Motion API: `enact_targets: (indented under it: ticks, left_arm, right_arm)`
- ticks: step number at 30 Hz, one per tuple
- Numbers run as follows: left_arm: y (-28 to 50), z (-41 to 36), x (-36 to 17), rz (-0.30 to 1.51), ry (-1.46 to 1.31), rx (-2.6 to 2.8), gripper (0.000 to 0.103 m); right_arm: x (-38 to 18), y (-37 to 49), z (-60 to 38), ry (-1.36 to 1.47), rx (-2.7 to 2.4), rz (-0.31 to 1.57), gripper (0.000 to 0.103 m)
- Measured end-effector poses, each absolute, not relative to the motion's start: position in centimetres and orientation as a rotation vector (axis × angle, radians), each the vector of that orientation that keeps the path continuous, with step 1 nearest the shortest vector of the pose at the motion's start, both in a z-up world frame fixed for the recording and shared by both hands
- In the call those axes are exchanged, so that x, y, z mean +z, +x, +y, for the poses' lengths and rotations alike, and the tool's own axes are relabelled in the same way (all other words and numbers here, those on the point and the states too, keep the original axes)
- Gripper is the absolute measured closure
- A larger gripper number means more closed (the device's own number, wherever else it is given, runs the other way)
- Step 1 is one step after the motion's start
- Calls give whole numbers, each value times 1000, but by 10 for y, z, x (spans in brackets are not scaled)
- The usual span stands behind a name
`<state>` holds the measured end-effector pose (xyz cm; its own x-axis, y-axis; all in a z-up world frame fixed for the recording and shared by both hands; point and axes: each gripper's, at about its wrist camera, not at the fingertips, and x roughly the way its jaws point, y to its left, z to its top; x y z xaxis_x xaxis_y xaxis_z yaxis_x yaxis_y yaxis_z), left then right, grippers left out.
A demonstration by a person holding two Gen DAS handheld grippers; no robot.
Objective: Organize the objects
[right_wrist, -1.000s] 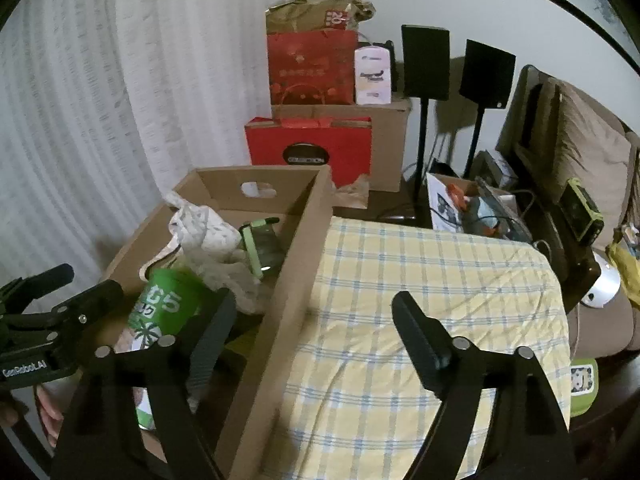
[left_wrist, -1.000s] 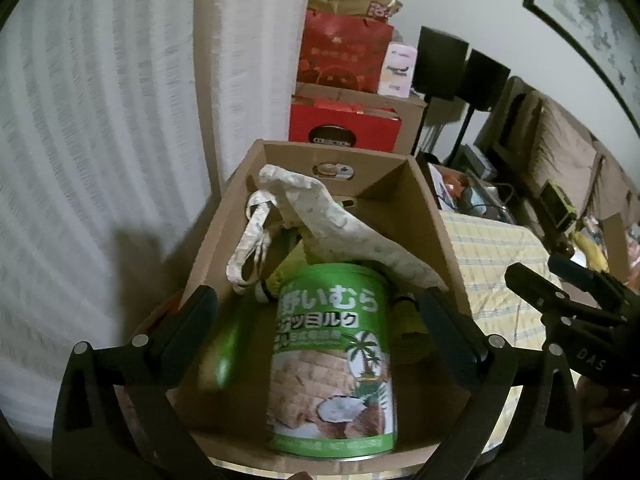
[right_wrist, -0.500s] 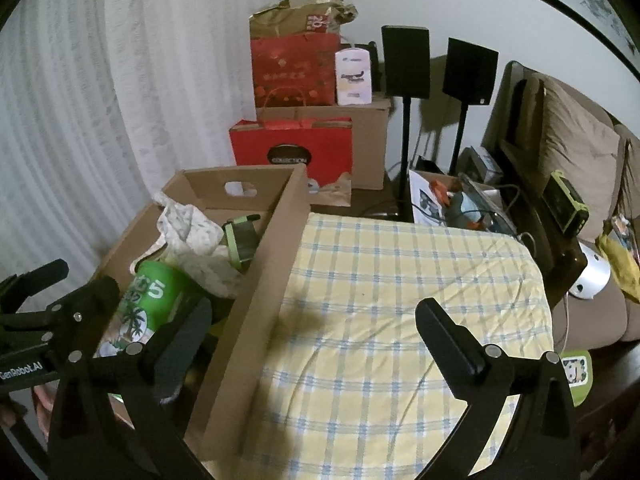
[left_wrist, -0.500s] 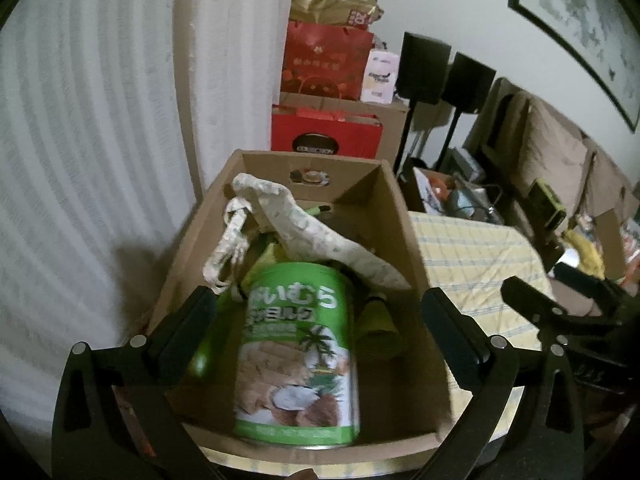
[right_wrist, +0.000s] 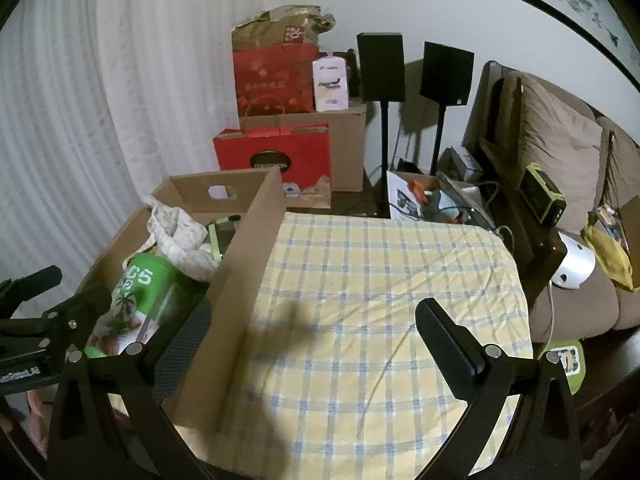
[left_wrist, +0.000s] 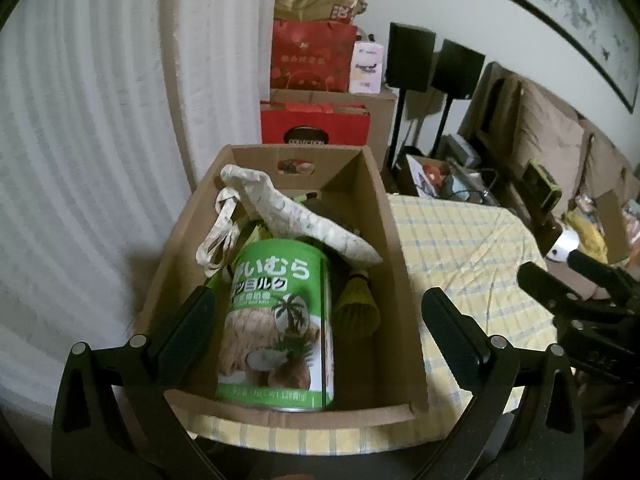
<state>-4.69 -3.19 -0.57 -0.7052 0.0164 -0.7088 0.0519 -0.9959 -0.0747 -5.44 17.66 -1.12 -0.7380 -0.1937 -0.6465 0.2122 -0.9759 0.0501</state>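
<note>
A cardboard box [left_wrist: 394,264] stands on the left of the table with the yellow checked cloth [right_wrist: 380,300]. In it lie a green tin with a palm picture [left_wrist: 280,320], a patterned cloth bag [left_wrist: 296,216] and a yellow shuttlecock [left_wrist: 358,300]. My left gripper [left_wrist: 320,320] is open and empty, above the box's near end. My right gripper [right_wrist: 314,332] is open and empty over the cloth, right of the box [right_wrist: 248,272]. The tin [right_wrist: 140,300] and bag [right_wrist: 176,232] also show in the right wrist view.
Red gift bags [right_wrist: 276,80] and a carton [right_wrist: 344,140] are stacked behind the table by the white curtain. Two black speakers on stands [right_wrist: 382,68] are against the wall. A brown sofa [right_wrist: 560,152] with clutter runs along the right.
Both grippers have drawn back and up from the box. The tin lies free in the box, and the right gripper's jaws have opened wider.
</note>
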Motion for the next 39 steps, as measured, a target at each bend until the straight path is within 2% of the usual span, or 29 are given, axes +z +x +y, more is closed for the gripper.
enact_targets:
  ticks: [39]
  left_arm:
    - [27, -11, -10, 154, 1201, -2917, 0]
  right_arm:
    - [-13, 49, 199, 987, -2776, -7, 0]
